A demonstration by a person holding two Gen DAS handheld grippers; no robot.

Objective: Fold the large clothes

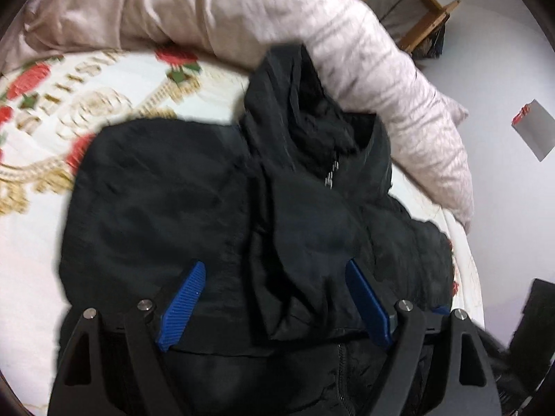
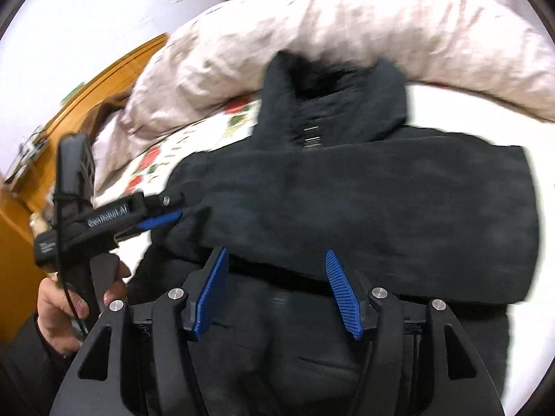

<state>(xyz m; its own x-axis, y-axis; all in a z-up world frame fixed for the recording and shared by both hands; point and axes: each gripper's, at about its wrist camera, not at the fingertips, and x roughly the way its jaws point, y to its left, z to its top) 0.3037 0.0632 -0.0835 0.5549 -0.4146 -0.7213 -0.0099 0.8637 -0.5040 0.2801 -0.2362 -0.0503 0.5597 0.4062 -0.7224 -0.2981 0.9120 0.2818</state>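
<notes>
We see one black jacket (image 2: 347, 187), matte and crinkled, lying partly folded on the bed (image 1: 31, 228), whose sheet bears red roses, beside one pale, rumpled quilt (image 1: 242, 7). Our left tool (image 1: 274, 270) and right tool (image 2: 274, 260), each with two ribbed blue pads, stand wide above it, holding nothing.

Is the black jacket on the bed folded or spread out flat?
Partly folded: the black jacket has a sleeve laid across its body, the collar still sticking out.
</notes>
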